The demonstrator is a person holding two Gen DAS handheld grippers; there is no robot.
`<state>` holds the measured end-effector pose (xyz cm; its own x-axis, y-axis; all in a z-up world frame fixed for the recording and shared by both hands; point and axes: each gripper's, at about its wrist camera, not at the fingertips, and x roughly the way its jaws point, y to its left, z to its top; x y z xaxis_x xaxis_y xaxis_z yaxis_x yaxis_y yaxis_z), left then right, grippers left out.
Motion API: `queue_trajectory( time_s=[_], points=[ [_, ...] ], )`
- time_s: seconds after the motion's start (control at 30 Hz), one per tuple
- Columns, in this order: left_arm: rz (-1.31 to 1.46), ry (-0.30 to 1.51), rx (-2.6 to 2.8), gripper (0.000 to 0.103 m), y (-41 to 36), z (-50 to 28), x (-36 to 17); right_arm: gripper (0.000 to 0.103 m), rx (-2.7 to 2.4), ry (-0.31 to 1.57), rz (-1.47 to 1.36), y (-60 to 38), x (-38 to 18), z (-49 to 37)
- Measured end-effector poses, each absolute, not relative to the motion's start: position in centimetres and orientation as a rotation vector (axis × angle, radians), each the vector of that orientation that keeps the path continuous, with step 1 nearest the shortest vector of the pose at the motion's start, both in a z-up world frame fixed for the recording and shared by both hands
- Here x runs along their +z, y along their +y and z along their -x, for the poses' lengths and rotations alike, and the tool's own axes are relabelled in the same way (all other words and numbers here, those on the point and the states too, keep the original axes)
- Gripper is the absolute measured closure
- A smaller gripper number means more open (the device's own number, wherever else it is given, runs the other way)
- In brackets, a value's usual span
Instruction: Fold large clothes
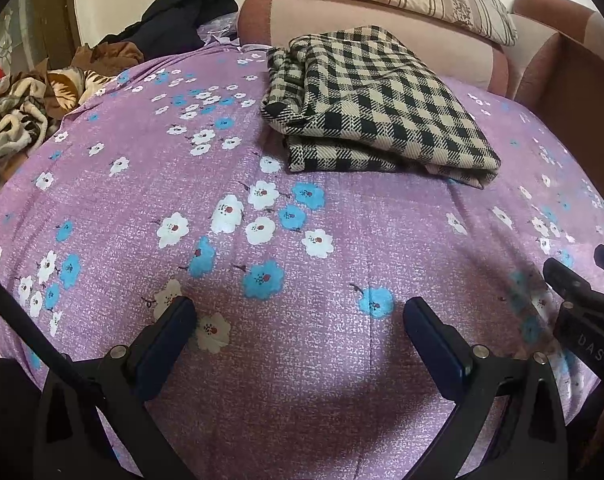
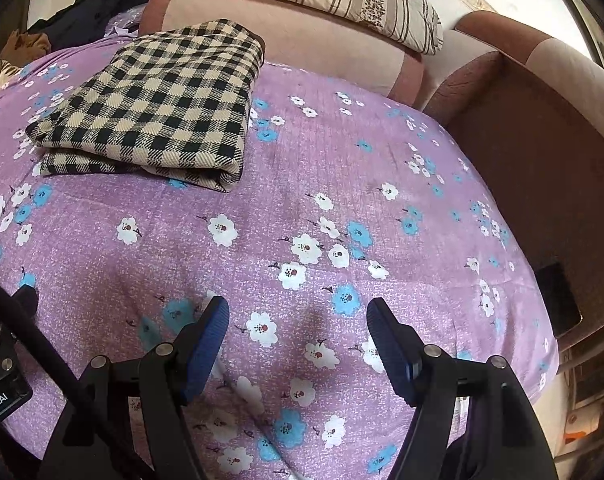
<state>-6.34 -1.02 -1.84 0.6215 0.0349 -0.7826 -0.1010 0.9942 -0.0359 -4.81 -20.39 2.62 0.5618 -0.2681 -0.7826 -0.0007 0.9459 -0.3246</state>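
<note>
A folded black-and-beige checked woollen garment lies at the far side of a purple flowered bedsheet. Left tongs and right tongs hover nearer, both spread wide, gripping nothing.

A wide stretch of the purple flowered bed sheet lay bare ahead of both claws. Farther back the folded black-and-beige checked cloth blocked the middle, with the pink-and-brown padded sofa back behind it. Crumpled, possibly loose, brown clothes crowded the left edge.
</note>
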Motion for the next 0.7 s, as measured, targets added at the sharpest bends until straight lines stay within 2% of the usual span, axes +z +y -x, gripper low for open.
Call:
queue_trajectory(
  time_s=[0.7],
  points=[
    [0.119, 0.887, 0.072, 0.0, -0.7, 6.4, -1.6, 0.028, -0.135, 0.987, 0.251, -20.1, 3.2, 3.9]
  ],
)
